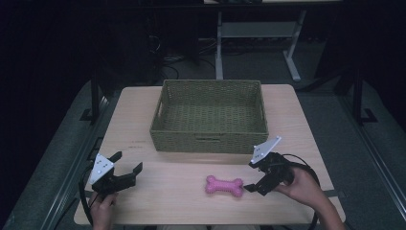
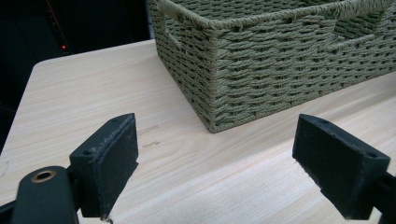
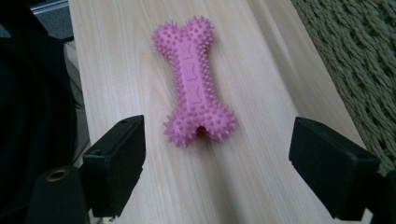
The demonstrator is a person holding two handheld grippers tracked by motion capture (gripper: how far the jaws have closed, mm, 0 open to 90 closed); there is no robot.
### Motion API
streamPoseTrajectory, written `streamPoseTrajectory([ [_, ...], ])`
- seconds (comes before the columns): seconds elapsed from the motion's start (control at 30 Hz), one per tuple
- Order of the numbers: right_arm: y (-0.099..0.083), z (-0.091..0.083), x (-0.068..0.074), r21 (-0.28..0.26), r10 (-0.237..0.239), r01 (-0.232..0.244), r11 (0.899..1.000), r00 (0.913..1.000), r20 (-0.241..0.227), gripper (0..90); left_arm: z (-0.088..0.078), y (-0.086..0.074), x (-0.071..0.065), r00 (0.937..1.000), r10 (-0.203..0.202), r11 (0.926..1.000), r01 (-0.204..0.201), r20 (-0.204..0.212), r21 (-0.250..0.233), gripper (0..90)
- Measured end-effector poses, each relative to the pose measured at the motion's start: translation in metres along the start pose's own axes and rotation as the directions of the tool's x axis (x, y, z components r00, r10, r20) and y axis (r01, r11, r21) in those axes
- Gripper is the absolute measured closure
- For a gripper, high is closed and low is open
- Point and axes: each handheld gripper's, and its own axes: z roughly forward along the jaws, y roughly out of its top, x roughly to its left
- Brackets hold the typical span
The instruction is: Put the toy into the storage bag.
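Pink spiked bone toy [image 1: 224, 186] lying flat on the surface [image 1: 182, 201], at 6 o'clock from the woven basket [image 1: 210, 115] and apart from it. Right tongs [image 1: 250, 177], at 3 o'clock of the toy, released, jaws spread just short of its end. Left tongs [image 1: 128, 164], at 9 o'clock and well apart, released, empty.

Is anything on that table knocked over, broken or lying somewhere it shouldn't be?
Nothing stands out. The pink bone toy lies flat and whole on the table in front of the woven basket, which sits upright and square. The right gripper is open beside the toy; the left gripper is open over bare wood.
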Motion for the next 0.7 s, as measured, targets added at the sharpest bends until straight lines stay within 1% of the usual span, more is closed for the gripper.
streamPoseTrajectory([
  [0.1, 0.005, 0.003, 0.0, 0.017, -0.011, 0.011, 1.0, 0.9999, -0.007, 18.4, 0.0, 0.0, 0.0, 1.0, -0.004, 1.0, 0.004, 0.0, -0.006, 13.8],
  [0.23, 0.012, 0.007, 0.0, 0.028, -0.032, 0.032, 0.999, 0.9993, -0.018, 18.4, 0.0, 0.0, 0.0, 1.0, 0.0, 1.0, 0.0, 0.0, -0.003, 13.8],
  [0.33, 0.017, 0.012, 0.0, 0.048, -0.039, 0.041, 0.998, 0.9987, -0.032, 18.4, 0.001, 0.001, 0.0, 1.0, -0.009, 0.9999, 0.009, 0.003, -0.009, 13.8],
  [0.43, 0.023, 0.017, 0.001, 0.064, -0.063, 0.065, 0.996, 0.9972, -0.041, 18.6, 0.001, 0.001, 0.001, 1.0, 0.0, 1.0, 0.0, 0.006, -0.004, 13.8],
  [0.53, 0.026, 0.019, 0.002, 0.072, -0.069, 0.072, 0.995, 0.9966, -0.044, 18.8, 0.001, 0.001, 0.001, 1.0, -0.002, 1.0, 0.002, 0.004, -0.005, 13.8],
  [0.63, 0.033, 0.028, 0.003, 0.085, -0.08, 0.085, 0.993, 0.9951, -0.058, 19.4, 0.0, 0.001, 0.002, 1.0, -0.007, 0.9999, 0.007, 0.002, -0.008, 13.8],
  [0.67, 0.033, 0.028, 0.003, 0.085, -0.08, 0.085, 0.993, 0.9951, -0.058, 19.4, 0.0, 0.001, 0.002, 1.0, -0.007, 0.9999, 0.007, 0.002, -0.008, 13.8],
  [0.7, 0.036, 0.032, 0.004, 0.095, -0.087, 0.093, 0.991, 0.994, -0.065, 19.7, 0.0, 0.001, 0.002, 1.0, -0.007, 0.9999, 0.007, 0.002, -0.008, 13.8],
])
